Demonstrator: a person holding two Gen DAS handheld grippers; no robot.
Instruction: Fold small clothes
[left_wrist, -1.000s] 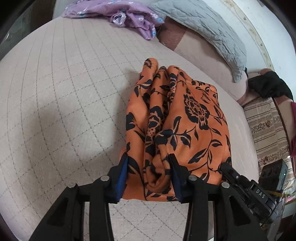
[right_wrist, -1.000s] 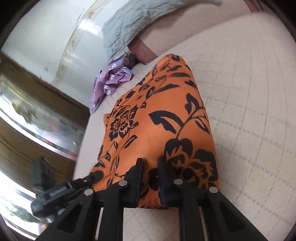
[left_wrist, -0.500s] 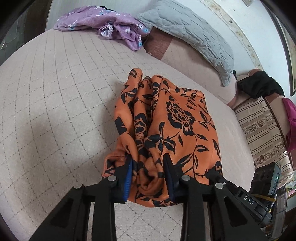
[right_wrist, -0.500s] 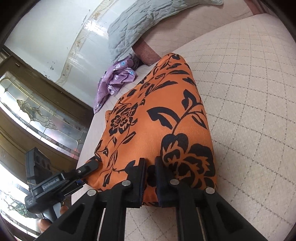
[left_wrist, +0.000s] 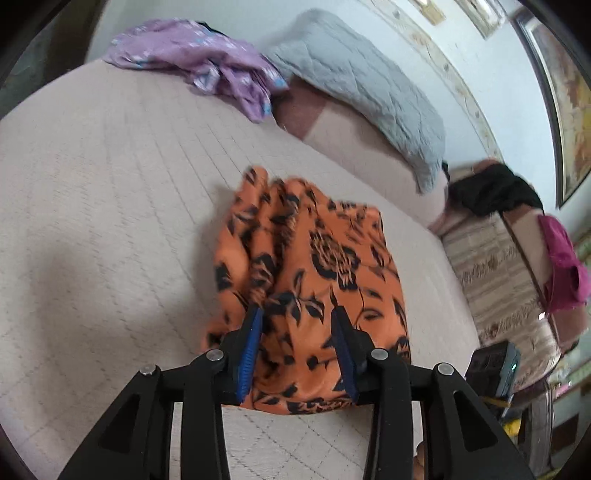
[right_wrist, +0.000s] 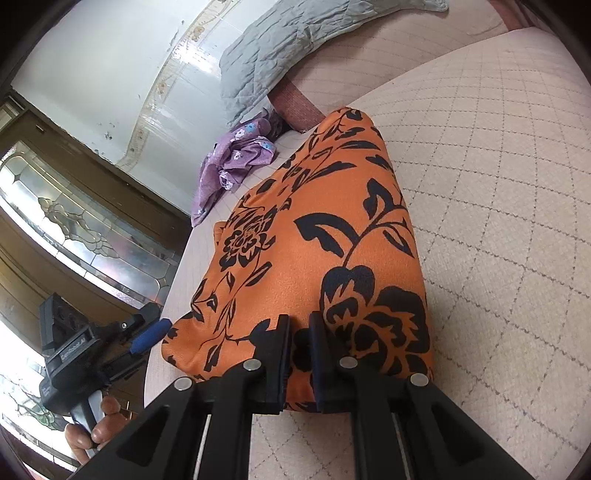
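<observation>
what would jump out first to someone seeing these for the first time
The orange cloth with black flowers grabs the eye: it lies bunched in the middle of the pale quilted bed, with the left gripper and the right gripper both at its near edge. Behind it, a crumpled purple garment lies beside a grey quilted pillow at the far end of the bed.

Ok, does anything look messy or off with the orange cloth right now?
The orange floral cloth is bunched into ridges on its left side, in the left wrist view, while the right side lies smooth. Beyond it, a purple garment sits crumpled, unfolded, near the grey pillow.
</observation>
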